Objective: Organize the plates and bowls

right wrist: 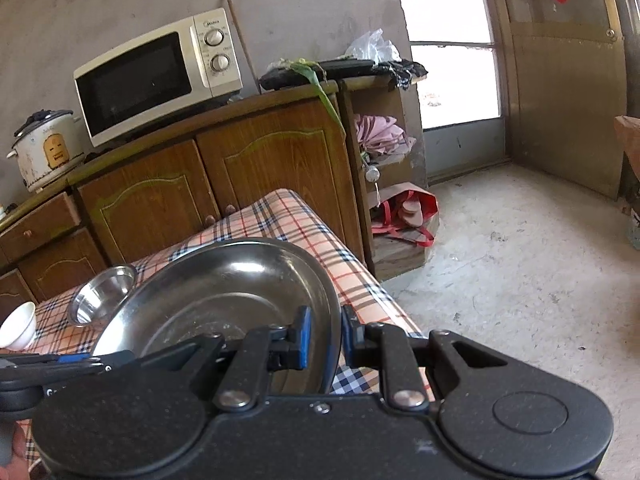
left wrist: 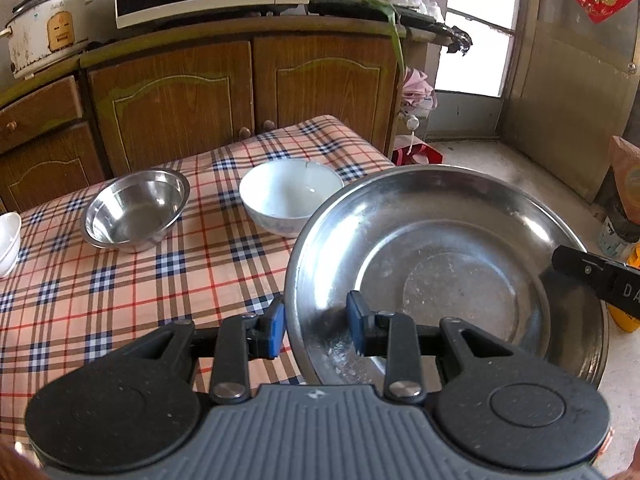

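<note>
Left wrist view, going left to right: a small steel bowl (left wrist: 136, 210) and a white bowl (left wrist: 290, 196) sit on the checked table (left wrist: 120, 300). Next, the big steel plate (left wrist: 440, 264) hangs in the air. The left gripper (left wrist: 316, 330) pinches its near rim, and the right gripper (right wrist: 324, 340) pinches the other side. I think it is stiff, light and slippery, so the rim is best. The microwave (right wrist: 160, 76) says Midea.

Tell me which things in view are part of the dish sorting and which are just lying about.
Part of the job:
- large steel plate, gripped at its rim by the left tongs and right tongs
- steel bowl
- large white bowl
- small white bowl

Just lying about:
- microwave
- rice cooker
- red bag
</note>
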A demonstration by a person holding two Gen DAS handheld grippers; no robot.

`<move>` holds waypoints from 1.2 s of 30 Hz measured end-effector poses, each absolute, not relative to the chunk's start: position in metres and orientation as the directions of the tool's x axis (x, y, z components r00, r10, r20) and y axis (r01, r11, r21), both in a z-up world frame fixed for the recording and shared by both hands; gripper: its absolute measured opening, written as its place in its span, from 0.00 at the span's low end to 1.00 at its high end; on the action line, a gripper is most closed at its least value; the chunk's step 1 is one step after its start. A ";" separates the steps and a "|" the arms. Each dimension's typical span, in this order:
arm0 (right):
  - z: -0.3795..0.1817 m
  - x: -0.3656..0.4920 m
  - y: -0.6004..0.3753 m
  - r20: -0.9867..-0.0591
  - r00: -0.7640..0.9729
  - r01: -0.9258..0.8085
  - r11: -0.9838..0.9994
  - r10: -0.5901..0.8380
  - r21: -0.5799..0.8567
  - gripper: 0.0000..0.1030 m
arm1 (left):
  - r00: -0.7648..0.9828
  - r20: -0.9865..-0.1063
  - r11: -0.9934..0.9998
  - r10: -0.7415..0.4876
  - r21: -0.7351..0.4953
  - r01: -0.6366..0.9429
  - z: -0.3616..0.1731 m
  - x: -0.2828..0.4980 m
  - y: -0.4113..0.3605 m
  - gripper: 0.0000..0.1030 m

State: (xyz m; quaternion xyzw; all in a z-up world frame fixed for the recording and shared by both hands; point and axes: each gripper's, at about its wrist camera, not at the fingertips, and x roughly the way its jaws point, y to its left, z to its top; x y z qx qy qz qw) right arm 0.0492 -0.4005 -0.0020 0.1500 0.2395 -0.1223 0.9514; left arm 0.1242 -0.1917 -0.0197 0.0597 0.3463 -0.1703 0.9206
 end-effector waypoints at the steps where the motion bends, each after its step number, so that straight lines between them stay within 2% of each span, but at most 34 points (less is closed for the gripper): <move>1: 0.001 0.047 -0.400 -0.489 0.857 0.304 0.925 -0.161 0.229 0.21 | 0.704 -0.655 0.935 -0.274 -0.009 0.355 -0.018 0.123 -0.191 0.31; 14: 0.024 0.024 -0.391 -0.460 0.864 0.325 0.923 -0.202 0.204 0.21 | 0.734 -0.614 0.927 -0.291 0.010 0.375 0.003 0.101 -0.189 0.31; 36: 0.038 -0.003 -0.386 -0.442 0.868 0.341 0.918 -0.226 0.202 0.21 | 0.735 -0.597 0.915 -0.321 0.005 0.404 0.012 0.076 -0.186 0.31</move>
